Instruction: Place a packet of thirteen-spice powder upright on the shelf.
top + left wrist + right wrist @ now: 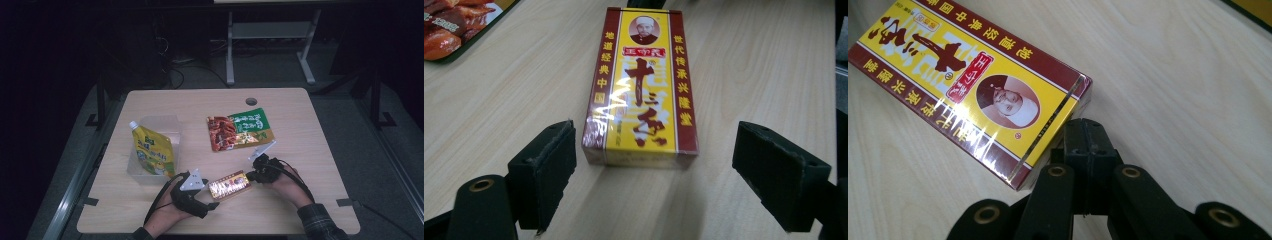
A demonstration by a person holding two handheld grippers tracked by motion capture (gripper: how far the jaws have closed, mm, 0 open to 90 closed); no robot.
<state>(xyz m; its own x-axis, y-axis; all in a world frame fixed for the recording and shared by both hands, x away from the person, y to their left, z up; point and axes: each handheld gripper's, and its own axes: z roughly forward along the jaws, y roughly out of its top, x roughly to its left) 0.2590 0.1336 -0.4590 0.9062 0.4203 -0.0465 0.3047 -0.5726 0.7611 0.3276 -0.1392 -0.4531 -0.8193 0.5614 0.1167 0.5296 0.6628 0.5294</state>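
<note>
Box (229, 184) flat near the table's (300, 120) front edge, unlifted: left gripper (654, 175) wide around its end, right gripper (1088, 145) closed, empty, touching the other end.

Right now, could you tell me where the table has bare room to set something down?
Bare wood lies right of the flat snack bag, and at the far left corner behind the clear bin. The near middle is crowded around the spice box.
</note>
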